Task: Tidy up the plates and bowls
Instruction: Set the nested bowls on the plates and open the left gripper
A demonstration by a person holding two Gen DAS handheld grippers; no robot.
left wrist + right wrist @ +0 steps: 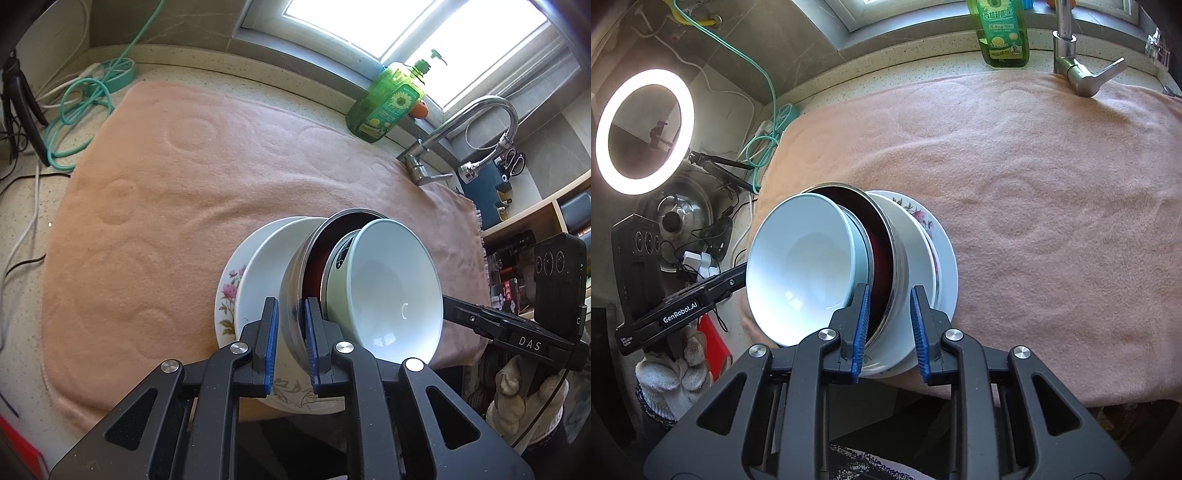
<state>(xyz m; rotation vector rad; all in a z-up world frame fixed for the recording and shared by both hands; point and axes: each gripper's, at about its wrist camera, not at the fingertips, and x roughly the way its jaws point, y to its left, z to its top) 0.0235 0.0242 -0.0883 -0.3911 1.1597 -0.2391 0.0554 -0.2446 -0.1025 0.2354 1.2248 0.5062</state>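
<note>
A stack of dishes is tilted on edge over the pink towel [177,192]: a flowered plate [227,295], a white plate [266,266], a steel bowl with a dark red inside [291,288] and a pale green bowl with a white inside [391,288] nested in it. My left gripper [291,347] is shut on the steel bowl's rim. In the right wrist view my right gripper [888,328] straddles the steel bowl [899,258] and the white plate [919,251], with a gap at its right pad. The pale bowl [801,258] faces this camera.
A green dish-soap bottle [388,99] and a steel faucet [480,122] stand at the back by the window. A teal hose [85,107] and cables lie at the left. A ring light [642,129] glows at the left. Shelves [535,221] are at the right.
</note>
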